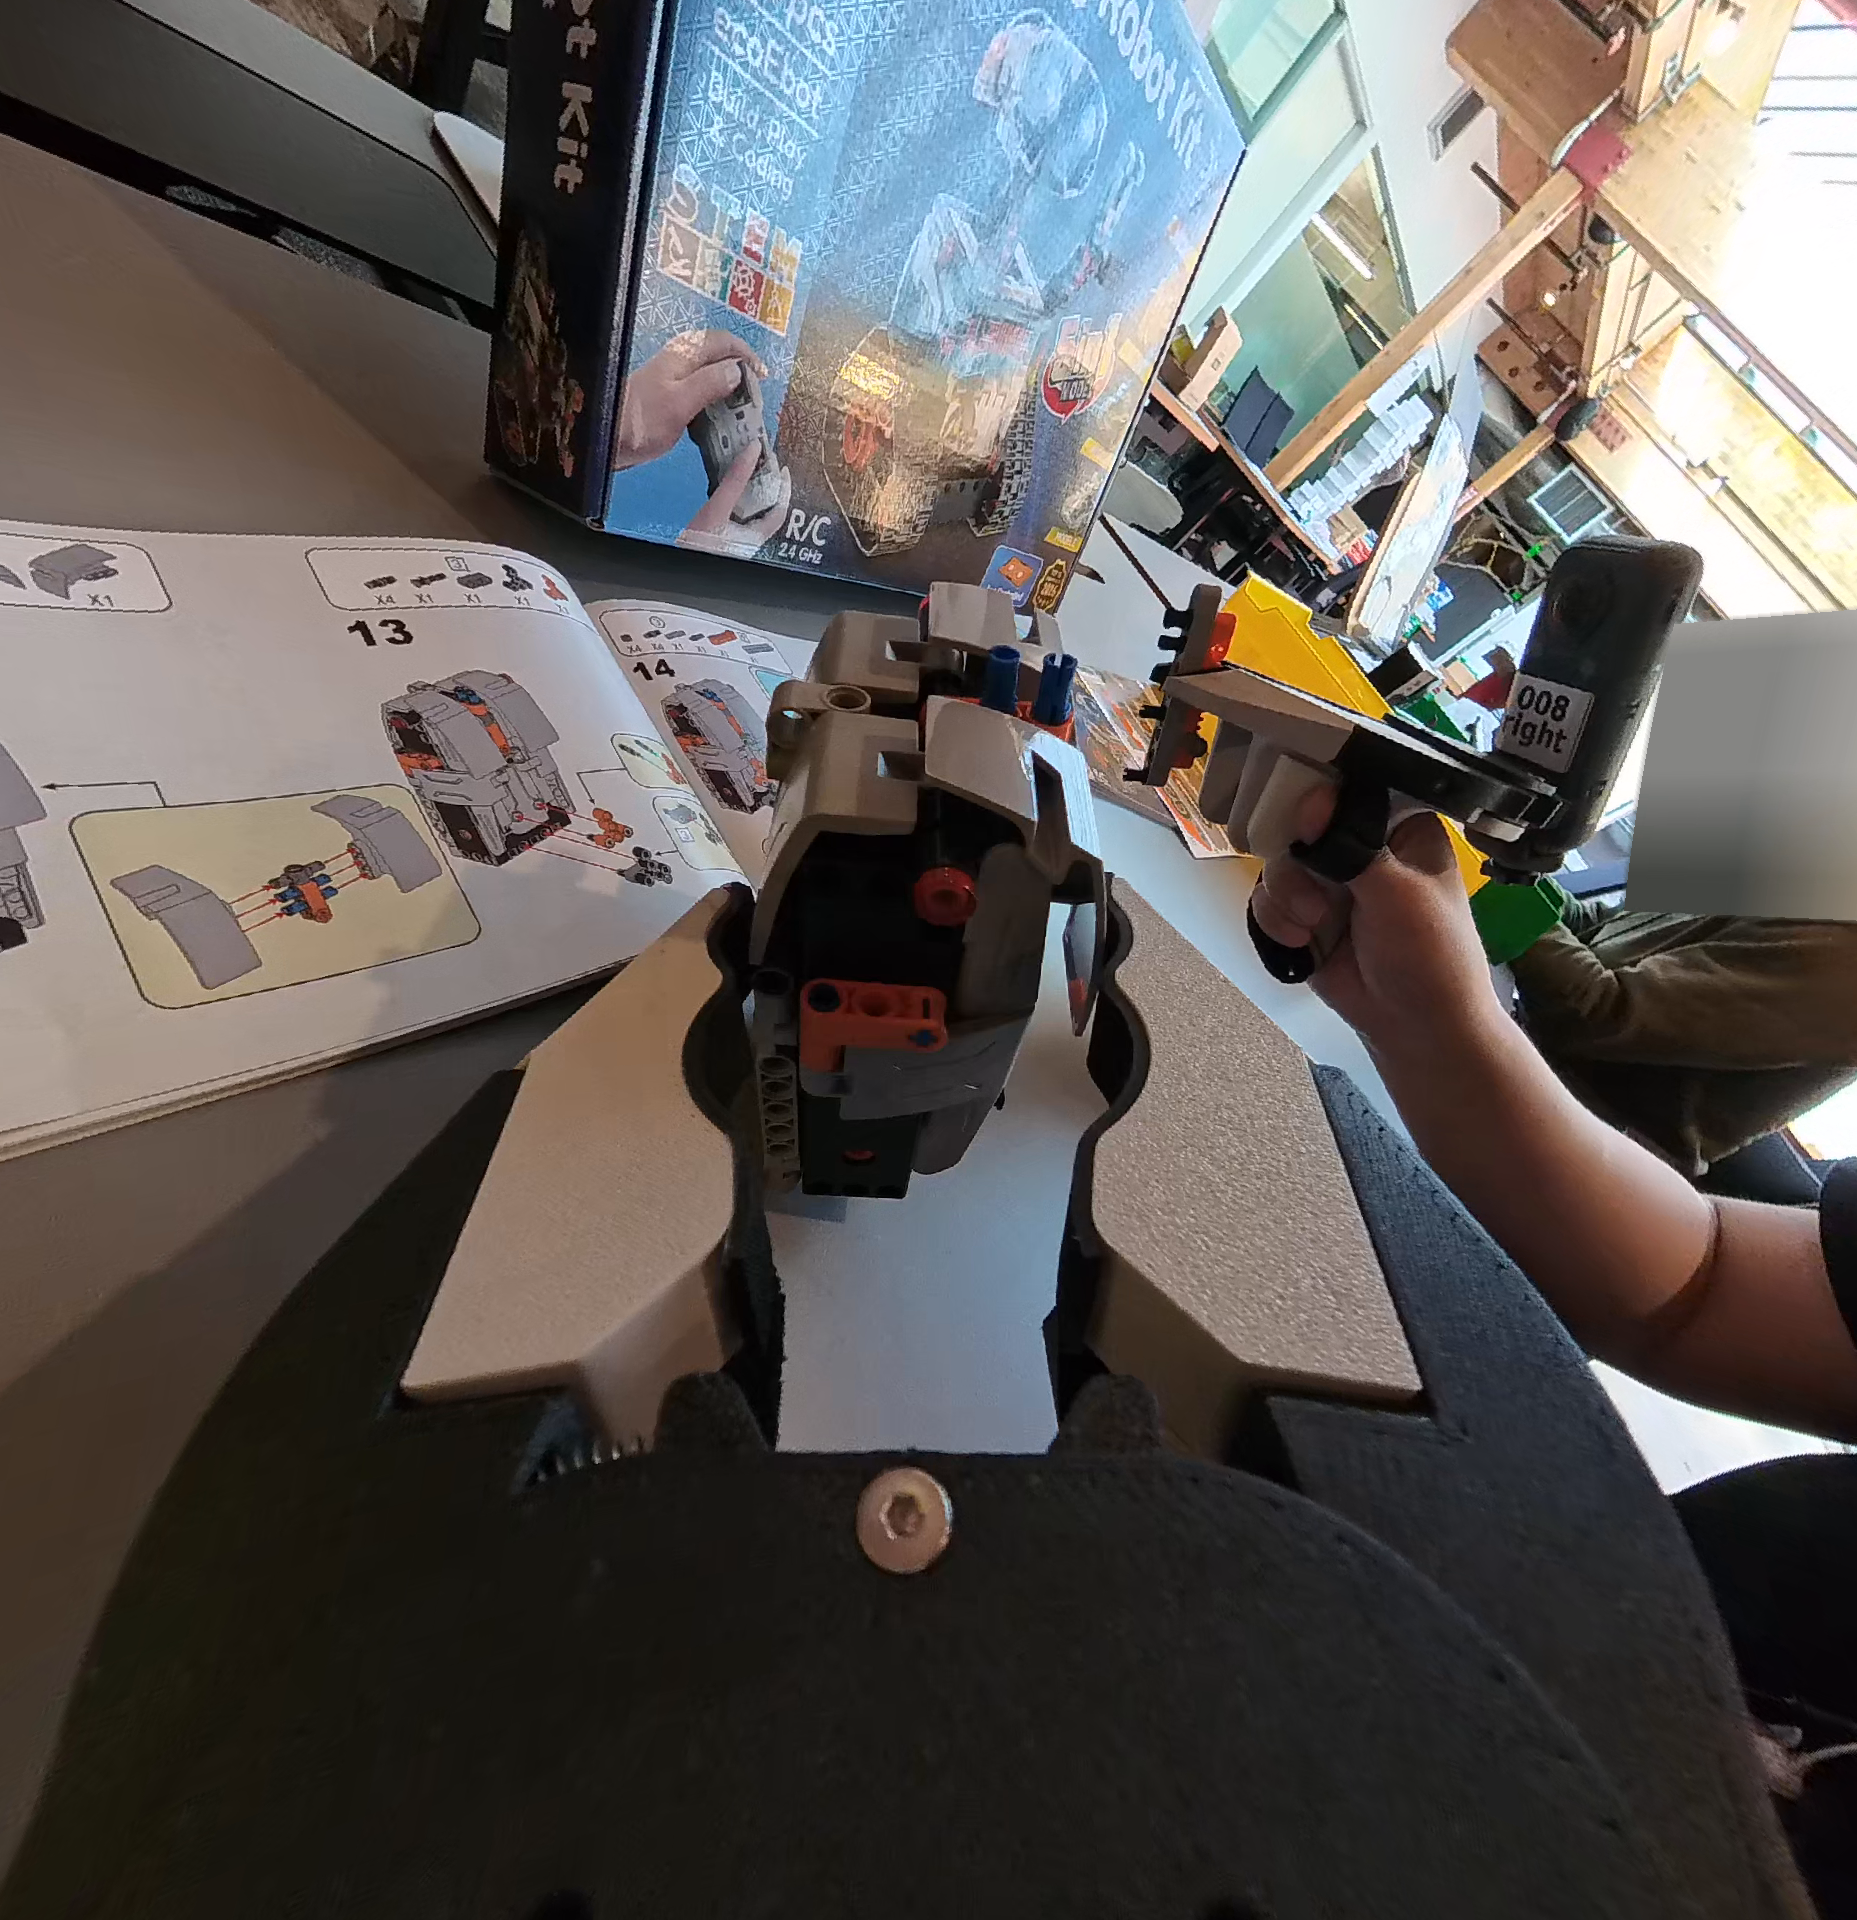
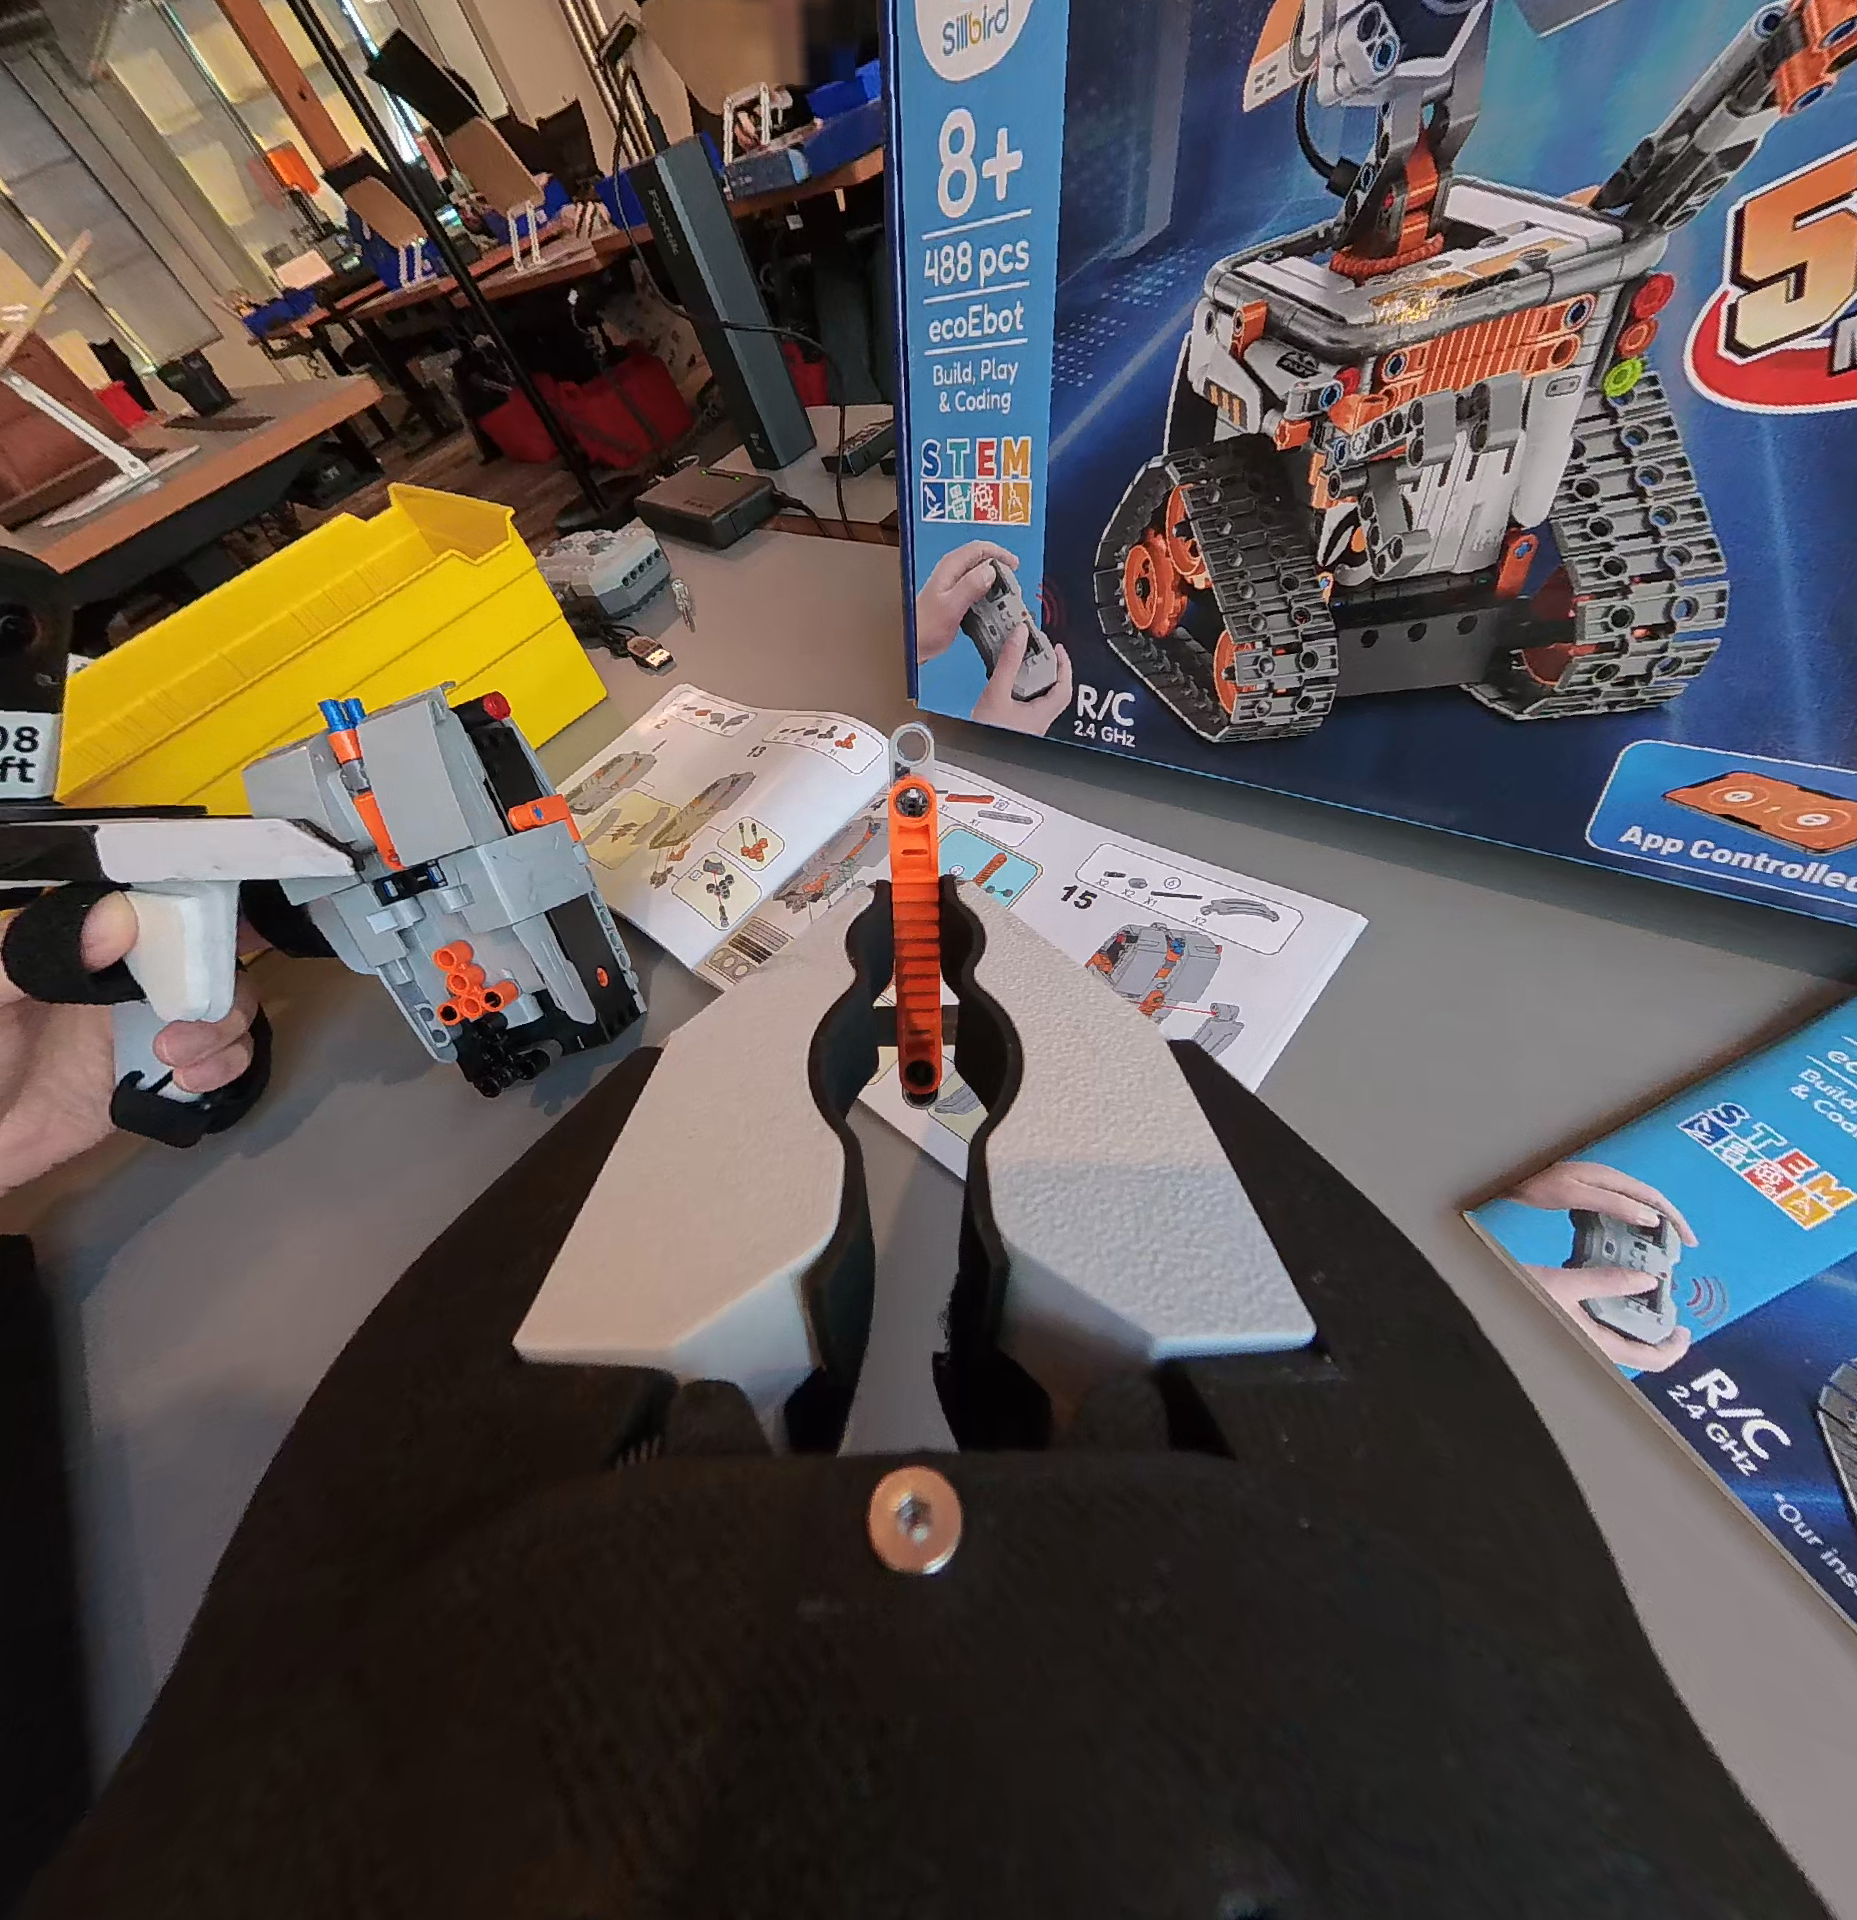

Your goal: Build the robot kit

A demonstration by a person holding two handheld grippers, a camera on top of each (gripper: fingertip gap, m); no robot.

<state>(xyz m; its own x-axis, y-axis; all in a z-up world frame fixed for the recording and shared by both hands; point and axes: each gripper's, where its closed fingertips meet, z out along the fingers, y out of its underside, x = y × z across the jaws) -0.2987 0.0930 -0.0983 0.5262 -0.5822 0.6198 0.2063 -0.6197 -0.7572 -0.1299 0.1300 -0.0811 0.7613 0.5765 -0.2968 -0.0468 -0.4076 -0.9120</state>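
My left gripper [image 1: 919, 935] is shut on a grey and black brick-built assembly [image 1: 893, 831] with orange and blue pins, gripping its sides low over the grey table [image 1: 176, 364]. In the right wrist view that assembly [image 2: 456, 883] sits at the left, held by the left gripper [image 2: 347, 847]. My right gripper [image 2: 916, 935] is shut on an orange ribbed beam [image 2: 913, 935] with a grey link at its far end, held upright above the open instruction booklet [image 2: 1194, 914]. In the left wrist view the right gripper [image 1: 1178, 717] is to the right of the assembly, apart from it.
A large blue kit box [image 2: 1423, 416] stands at the back of the table; it also shows in the left wrist view [image 1: 882, 291]. A yellow bin [image 2: 311, 634] lies at the left. A second blue booklet [image 2: 1734, 1299] lies at the right. The booklet [image 1: 280, 779] is left of the assembly. Left tips to right tips: about 20 cm.
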